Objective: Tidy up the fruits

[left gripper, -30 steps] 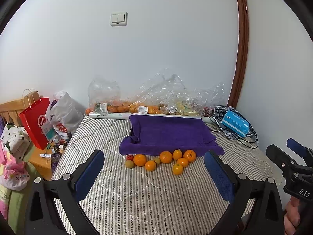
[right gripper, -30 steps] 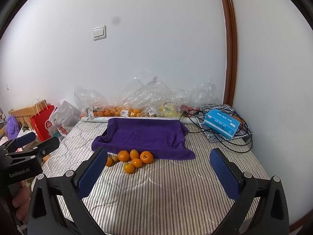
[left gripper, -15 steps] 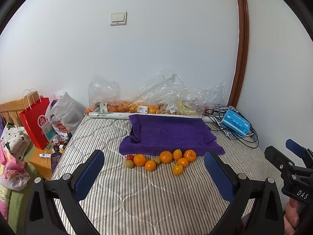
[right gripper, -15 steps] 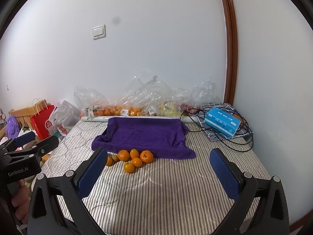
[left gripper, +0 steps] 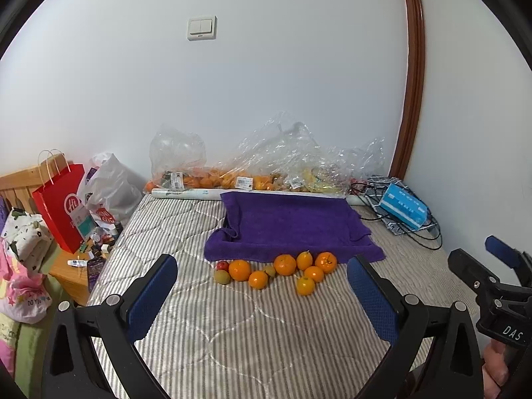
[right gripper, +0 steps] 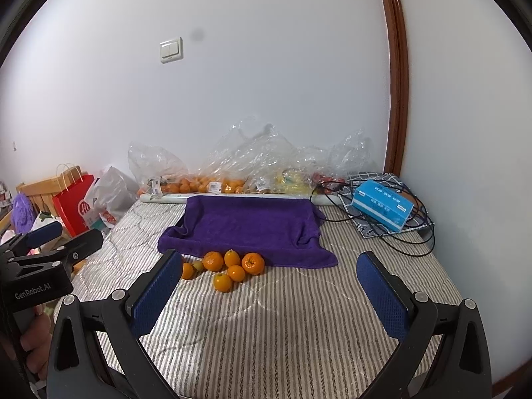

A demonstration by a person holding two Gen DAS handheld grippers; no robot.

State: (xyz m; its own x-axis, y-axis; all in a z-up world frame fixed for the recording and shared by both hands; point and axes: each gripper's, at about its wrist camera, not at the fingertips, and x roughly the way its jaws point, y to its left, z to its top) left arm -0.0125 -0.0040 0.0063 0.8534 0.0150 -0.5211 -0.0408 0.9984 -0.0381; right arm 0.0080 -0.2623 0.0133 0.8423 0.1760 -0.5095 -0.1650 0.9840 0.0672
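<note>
Well, both jaws gape wide, left hand-held gripper and right hand-held gripper carrying nothing, well short of the fruits clustered by the purple towel. Risk: round oranges could roll on the soft striped bed if nudged. Bags line the white wall.

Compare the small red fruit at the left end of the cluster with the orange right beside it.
The red fruit is deep red; the orange is bright orange. The red fruit is clearly smaller than the orange. The red fruit sits closer to the purple towel, partly hidden behind a greenish fruit, while the orange shows in full. Both are round and rest on the striped mattress, untouched by either gripper.
</note>
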